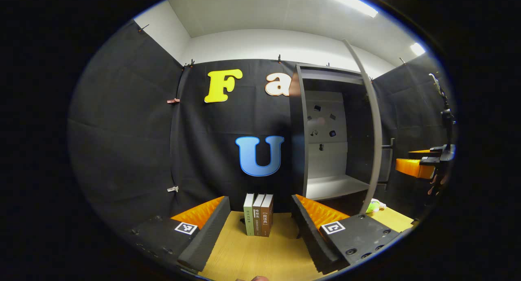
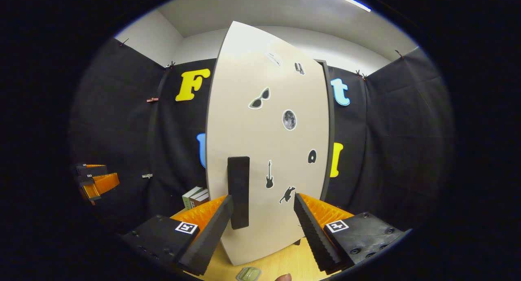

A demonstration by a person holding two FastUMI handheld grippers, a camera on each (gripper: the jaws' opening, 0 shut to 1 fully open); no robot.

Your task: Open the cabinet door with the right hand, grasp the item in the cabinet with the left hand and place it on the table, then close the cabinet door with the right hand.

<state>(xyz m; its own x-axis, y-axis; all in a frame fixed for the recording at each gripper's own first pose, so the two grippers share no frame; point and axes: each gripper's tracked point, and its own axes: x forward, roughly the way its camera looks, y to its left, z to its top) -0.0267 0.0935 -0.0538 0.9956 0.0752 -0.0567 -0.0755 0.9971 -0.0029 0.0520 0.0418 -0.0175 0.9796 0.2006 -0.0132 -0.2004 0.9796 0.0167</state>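
My left gripper view looks from farther back at the open cabinet (image 1: 331,138) edge-on; my right gripper view faces its door (image 2: 268,142) close up. Both catch the books (image 1: 258,220).

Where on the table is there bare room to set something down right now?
The widest bare wood lies on the table in front of the three books, between the left tool fingers. It is tighter near the open cabinet door, where a green object sits, and a small greenish item lies below the door.
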